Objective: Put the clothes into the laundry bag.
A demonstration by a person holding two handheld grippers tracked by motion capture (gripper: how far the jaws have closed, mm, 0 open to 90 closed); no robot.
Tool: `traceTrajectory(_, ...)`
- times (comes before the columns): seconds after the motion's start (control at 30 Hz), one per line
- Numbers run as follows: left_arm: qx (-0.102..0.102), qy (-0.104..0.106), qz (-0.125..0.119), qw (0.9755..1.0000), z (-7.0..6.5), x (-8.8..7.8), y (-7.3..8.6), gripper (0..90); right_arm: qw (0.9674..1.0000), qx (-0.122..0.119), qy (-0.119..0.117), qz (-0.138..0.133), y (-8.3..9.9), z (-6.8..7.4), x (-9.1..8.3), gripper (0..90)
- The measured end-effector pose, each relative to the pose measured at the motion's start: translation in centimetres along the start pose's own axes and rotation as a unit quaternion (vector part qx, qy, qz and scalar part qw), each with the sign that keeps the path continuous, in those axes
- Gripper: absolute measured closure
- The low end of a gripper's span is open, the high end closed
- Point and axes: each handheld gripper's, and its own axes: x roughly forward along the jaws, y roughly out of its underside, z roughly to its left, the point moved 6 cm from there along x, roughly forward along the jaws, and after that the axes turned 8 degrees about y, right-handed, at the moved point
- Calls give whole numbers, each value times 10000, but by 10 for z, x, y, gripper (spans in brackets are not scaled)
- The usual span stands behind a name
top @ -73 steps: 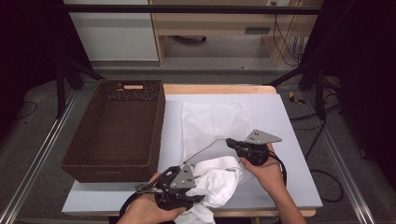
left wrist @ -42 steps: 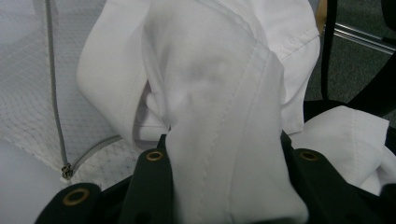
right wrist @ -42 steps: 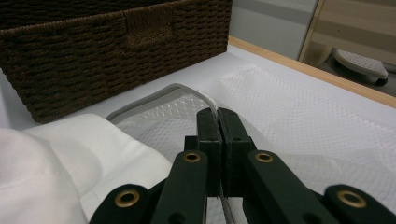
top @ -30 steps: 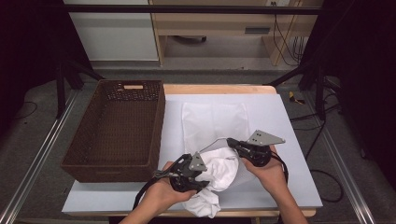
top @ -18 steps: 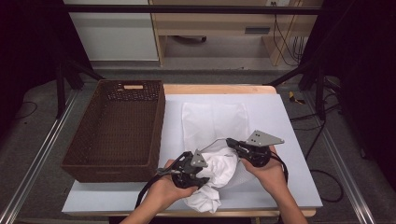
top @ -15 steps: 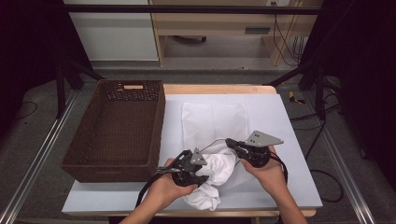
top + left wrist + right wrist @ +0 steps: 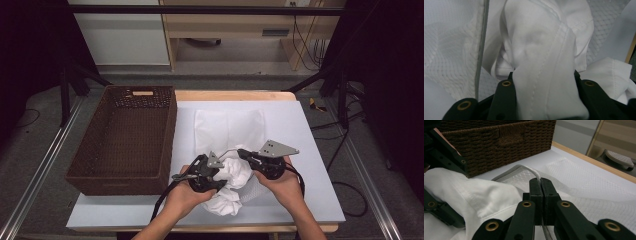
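Observation:
A crumpled white garment (image 7: 235,176) lies at the front of the table, over the near end of a white mesh bag (image 7: 229,125). My left gripper (image 7: 221,171) is shut on a thick fold of the garment (image 7: 544,62), with a black jaw on each side of the cloth. My right gripper (image 7: 241,153) sits just right of it, shut on the bag's grey edging (image 7: 524,168) and holding it lifted off the table. In the right gripper view the pinched jaws (image 7: 541,183) stand above the garment (image 7: 474,192). The mesh (image 7: 449,50) spreads behind the fold.
A brown wicker basket (image 7: 125,140) stands at the left of the pale table (image 7: 310,130), close to my left hand, and its wall (image 7: 499,140) rises just beyond the garment. Cables trail from both grippers toward the front edge. A wooden shelf stands behind the table.
My left gripper has carried the garment up from the front edge and to the right, toward the right gripper. The right gripper has kept still on the bag's edge.

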Motion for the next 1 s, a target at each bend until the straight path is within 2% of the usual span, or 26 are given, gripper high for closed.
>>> traceTrajectory(0.1, -25, -40, -74, 10000, 1, 3, -6, 640, 10000, 6, -12, -11, 0, 1, 0, 887)
traceTrajectory(0.23, -150, 7, -201, 9997, 3, 8, -11, 640, 10000, 22, -27, -16, 0, 1, 0, 888)
traceTrajectory(0.3, -193, -57, -274, 9994, 5, 11, -15, 640, 10000, 23, -51, -30, -1, 2, 0, 888)
traceTrajectory(0.47, -206, -113, -309, 9992, 7, 15, -17, 639, 10000, 35, -78, -38, -1, 2, 0, 887)
traceTrajectory(0.57, -187, -212, -332, 9990, 9, 18, -18, 639, 9999, 24, -99, -56, -1, 3, 0, 888)
traceTrajectory(0.8, -368, -345, -445, 9977, 17, 24, -19, 635, 9999, 33, -122, -55, -1, 3, -1, 888)
traceTrajectory(0.9, -338, -536, -494, 9968, 21, 26, -21, 635, 9999, 41, -121, -47, -1, 4, -1, 888)
traceTrajectory(1.0, -348, -591, -524, 9963, 23, 28, -21, 635, 9999, 46, -117, -43, 0, 3, -1, 888)
